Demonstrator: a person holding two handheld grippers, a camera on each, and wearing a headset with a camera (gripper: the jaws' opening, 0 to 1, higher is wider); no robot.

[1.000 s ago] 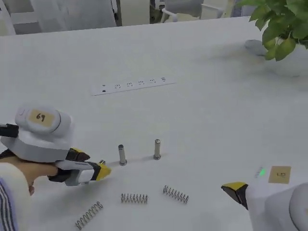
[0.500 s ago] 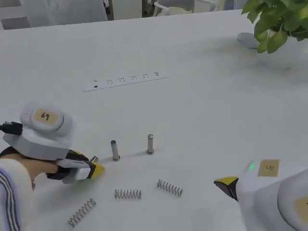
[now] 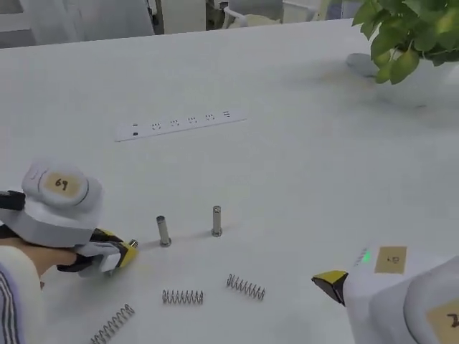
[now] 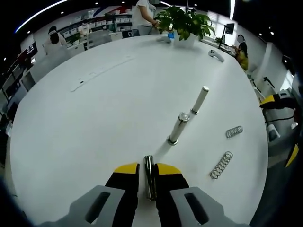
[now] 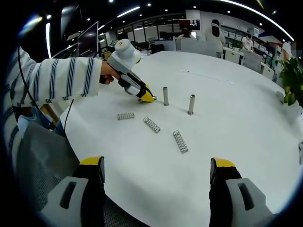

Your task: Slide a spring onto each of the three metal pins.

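Observation:
My left gripper (image 3: 126,252) (image 4: 147,171) is low over the white table at the left, shut on a metal pin (image 4: 149,178) that lies between its yellow-tipped fingers. Two other pins stand upright just right of it, the near pin (image 3: 163,231) (image 4: 178,128) (image 5: 165,96) and the far pin (image 3: 216,221) (image 4: 199,100) (image 5: 191,104). Three springs lie flat in front of the pins: the left spring (image 3: 112,324) (image 5: 125,115), the middle spring (image 3: 182,296) (image 5: 151,124) and the right spring (image 3: 246,287) (image 5: 180,141). My right gripper (image 3: 331,281) (image 5: 157,165) hovers open at the near right, holding nothing.
A white power strip (image 3: 181,123) lies flat farther back on the table (image 3: 308,165). A potted plant (image 3: 409,36) stands at the far right corner. A person's striped sleeve (image 5: 61,80) reaches in from the left. Chairs and desks stand beyond the table.
The head camera has shifted. My left gripper has drawn back slightly to the left, away from the standing pins, with the pin still in it. The right gripper has hardly moved.

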